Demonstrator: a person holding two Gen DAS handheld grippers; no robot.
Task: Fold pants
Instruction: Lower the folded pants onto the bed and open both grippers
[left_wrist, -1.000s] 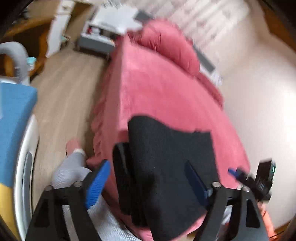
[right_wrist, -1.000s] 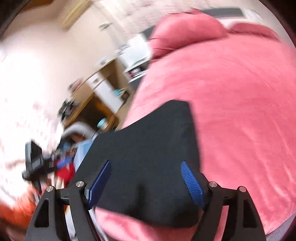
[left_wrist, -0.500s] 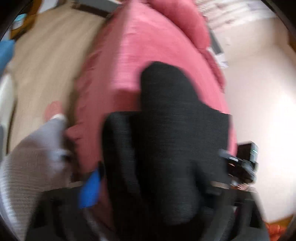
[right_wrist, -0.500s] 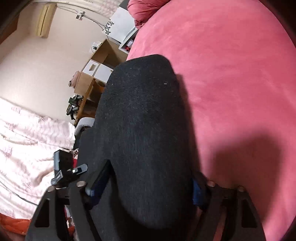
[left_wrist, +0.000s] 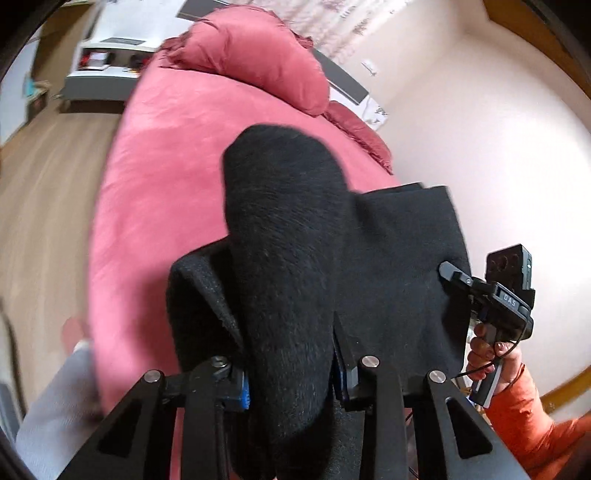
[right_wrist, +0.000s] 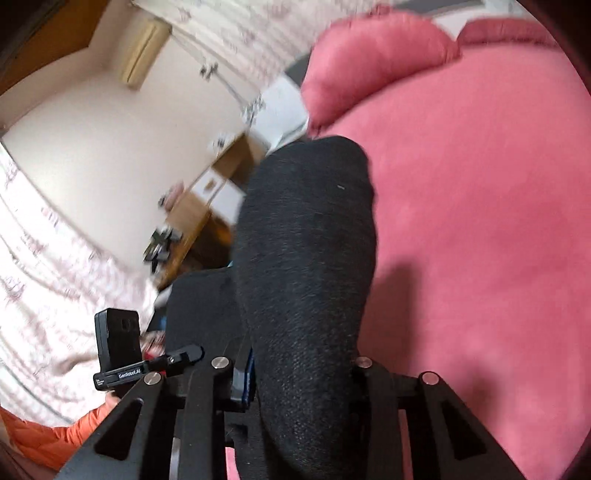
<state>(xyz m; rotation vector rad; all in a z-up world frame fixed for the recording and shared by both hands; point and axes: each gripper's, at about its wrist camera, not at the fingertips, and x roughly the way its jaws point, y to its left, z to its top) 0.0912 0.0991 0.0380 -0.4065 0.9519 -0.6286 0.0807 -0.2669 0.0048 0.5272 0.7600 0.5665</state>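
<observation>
Pink bedding covers the bed (left_wrist: 155, 192), the landmark for all positions; a pink pillow (left_wrist: 258, 59) lies at its head, with a pale wall beyond.

The black pants (left_wrist: 388, 266) lie at the near end of the bed, partly folded, with bunched folds raised toward both cameras.

The left gripper (left_wrist: 291, 376) is closing, a thick roll of pants fabric pinched between its fingers. The right gripper (right_wrist: 303, 373) is closing likewise on a second roll.

Handling judgement: the fabric appears soft, thick, limp and non-fragile; grip near an edge or fold line, taking all layers together.

Legible markings: the camera module on the right gripper reads "DAS"; other labels are too small to read.
</observation>
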